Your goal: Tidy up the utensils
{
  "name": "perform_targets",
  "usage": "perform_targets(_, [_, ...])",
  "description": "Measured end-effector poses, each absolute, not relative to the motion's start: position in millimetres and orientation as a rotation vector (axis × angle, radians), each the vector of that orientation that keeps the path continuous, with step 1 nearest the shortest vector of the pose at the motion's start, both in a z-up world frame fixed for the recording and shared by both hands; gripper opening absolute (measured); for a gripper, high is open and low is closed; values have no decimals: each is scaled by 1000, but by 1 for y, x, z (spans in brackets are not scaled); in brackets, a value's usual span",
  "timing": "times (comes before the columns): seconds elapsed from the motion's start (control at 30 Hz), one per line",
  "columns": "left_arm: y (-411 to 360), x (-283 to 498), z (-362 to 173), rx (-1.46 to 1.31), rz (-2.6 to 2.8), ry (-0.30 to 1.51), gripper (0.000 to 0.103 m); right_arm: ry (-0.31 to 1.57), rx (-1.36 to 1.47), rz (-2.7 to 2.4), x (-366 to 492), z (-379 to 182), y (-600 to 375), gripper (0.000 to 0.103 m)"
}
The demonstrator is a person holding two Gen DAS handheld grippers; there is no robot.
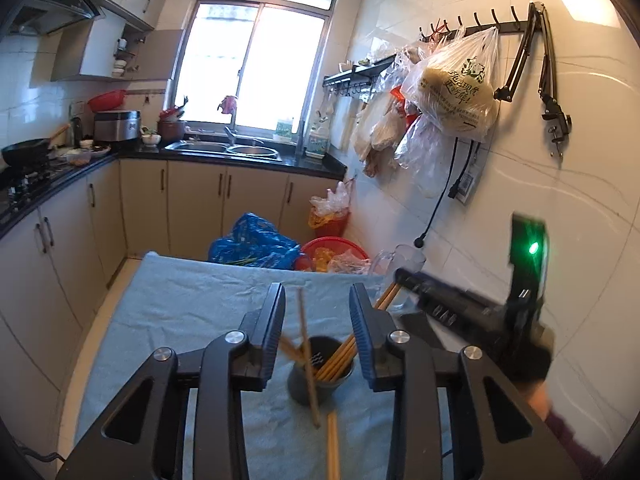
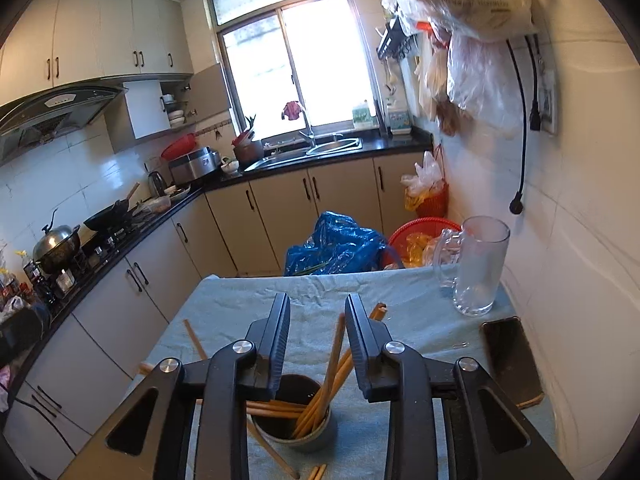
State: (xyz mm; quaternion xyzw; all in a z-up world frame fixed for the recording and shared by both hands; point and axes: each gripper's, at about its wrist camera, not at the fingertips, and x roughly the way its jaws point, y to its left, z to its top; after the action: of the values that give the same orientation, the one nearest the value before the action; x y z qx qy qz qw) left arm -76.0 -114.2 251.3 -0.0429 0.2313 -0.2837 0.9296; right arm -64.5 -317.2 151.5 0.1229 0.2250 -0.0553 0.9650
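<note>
A dark round utensil holder (image 1: 320,380) (image 2: 292,420) stands on the blue cloth and holds several wooden chopsticks (image 2: 324,392). In the left wrist view one chopstick (image 1: 308,360) is blurred in the air between my open fingers, above the holder, and another chopstick (image 1: 333,446) lies on the cloth in front. My left gripper (image 1: 318,312) is open just above the holder. My right gripper (image 2: 318,320) is open and empty above the holder; it also shows at the right of the left wrist view (image 1: 460,304). Loose chopsticks (image 2: 194,340) lie on the cloth to the left.
A glass mug (image 2: 476,268) stands at the table's far right by the tiled wall. A phone (image 2: 512,360) lies on the right edge. A blue bag (image 2: 336,244) and red basins (image 2: 424,232) sit on the floor beyond the table. Cabinets run along the left.
</note>
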Motion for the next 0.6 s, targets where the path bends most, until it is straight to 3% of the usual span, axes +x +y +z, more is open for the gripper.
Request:
perform_targets(0.2, [-75,-109,222,-88,-518,489,42,509,260,72,-66,152,-294,33])
perform_targets(0.4, [-43,-117,187,-143,-466,584,42,586,260,160,-28,138,-263,42])
perform_targets(0.6, [-24,-127,169,-121,-390,581,42,637,242,129,8,124,-249,42])
